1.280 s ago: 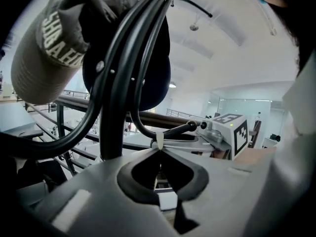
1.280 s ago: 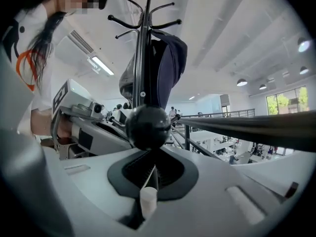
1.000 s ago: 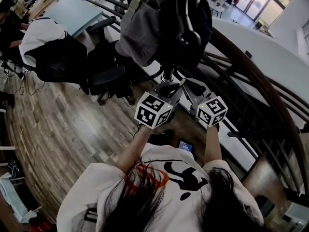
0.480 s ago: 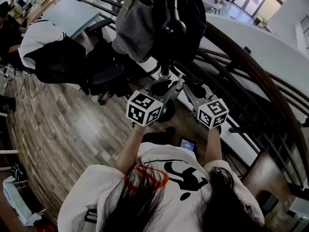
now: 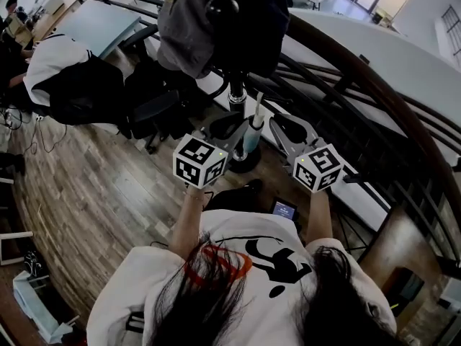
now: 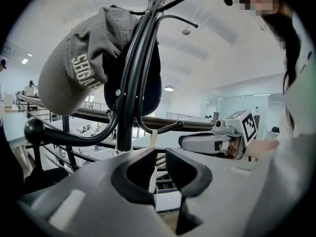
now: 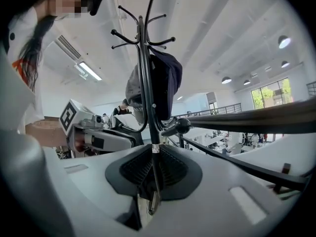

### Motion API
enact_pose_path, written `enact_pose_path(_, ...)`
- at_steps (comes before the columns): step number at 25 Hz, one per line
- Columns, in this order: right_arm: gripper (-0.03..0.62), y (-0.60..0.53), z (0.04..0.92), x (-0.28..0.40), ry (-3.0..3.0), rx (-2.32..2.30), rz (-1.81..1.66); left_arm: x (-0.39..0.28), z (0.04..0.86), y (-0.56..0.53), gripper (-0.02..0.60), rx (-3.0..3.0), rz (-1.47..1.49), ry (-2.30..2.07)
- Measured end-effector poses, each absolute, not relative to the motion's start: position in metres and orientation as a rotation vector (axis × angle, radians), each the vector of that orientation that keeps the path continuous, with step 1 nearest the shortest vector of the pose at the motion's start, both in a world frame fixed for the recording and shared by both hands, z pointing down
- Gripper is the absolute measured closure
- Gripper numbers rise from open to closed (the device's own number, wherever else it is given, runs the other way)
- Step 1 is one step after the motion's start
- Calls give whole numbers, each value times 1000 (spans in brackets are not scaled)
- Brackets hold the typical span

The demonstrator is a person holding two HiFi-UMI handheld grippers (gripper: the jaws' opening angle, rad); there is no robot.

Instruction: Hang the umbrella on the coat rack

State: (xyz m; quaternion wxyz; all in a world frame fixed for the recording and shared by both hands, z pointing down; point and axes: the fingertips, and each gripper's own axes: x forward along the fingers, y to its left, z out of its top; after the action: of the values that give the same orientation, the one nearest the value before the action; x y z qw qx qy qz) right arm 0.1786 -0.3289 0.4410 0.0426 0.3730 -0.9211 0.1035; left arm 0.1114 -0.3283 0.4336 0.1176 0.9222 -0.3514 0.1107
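My left gripper (image 6: 158,154) has its jaws apart around the pale strap (image 6: 153,136) of the umbrella (image 5: 251,134), hung on a coat rack (image 6: 123,112) hook. My right gripper (image 7: 154,154) clamps a thin dark cord (image 7: 152,181).

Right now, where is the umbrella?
In the head view the umbrella is upright at centre, between the left gripper and right gripper, just before the coat rack pole, below the cap.

Wood-plank floor (image 5: 101,193), curved dark railing (image 5: 374,99), office chair (image 5: 155,107), white ceiling (image 7: 207,28) w/ strip light (image 7: 90,71), windows (image 7: 269,95) at rt.
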Motion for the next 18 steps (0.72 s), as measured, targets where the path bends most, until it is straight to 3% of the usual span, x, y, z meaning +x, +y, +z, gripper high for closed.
enact_pose_path(18, 572, -217, 433, 143, -2832, 1178, 328, 103, 431, -225, 515, 2746, 359, -985)
